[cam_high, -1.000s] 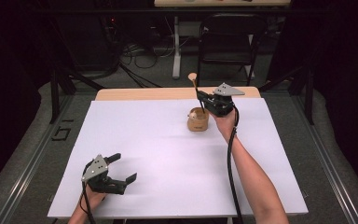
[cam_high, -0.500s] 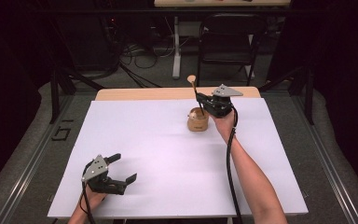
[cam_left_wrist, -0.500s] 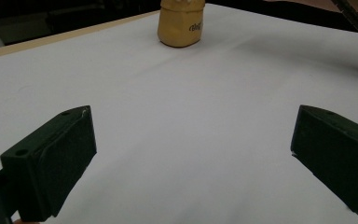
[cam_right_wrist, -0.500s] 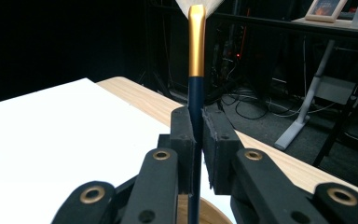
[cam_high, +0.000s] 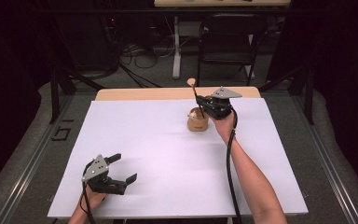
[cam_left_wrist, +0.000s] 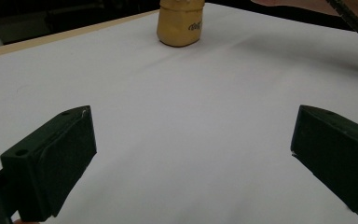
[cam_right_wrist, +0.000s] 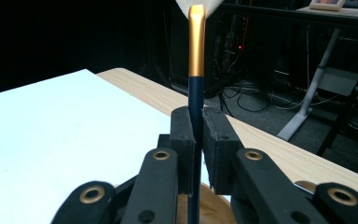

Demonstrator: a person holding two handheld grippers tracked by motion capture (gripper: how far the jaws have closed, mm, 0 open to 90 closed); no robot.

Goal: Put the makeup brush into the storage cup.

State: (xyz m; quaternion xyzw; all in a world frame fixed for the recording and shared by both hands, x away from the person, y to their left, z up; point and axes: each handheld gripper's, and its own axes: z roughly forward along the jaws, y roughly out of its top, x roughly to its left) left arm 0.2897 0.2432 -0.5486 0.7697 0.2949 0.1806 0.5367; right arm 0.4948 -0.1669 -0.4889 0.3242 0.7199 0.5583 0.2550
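Right gripper (cam_high: 199, 99) pinches a dark-handled brush (cam_right_wrist: 196, 70) upright, gold ferrule up, just over the small tan wooden pot (cam_high: 197, 120) at the far centre-right of the white sheet (cam_high: 168, 158); left gripper (cam_high: 123, 169) sits near-left, jaws spread, nothing between them.

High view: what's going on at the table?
A person holds a gripper in each hand. The right gripper is shut on a brush with a dark handle and gold ferrule, held upright over a small tan holder on the white sheet. The left gripper sits open near the front edge, holding nothing.
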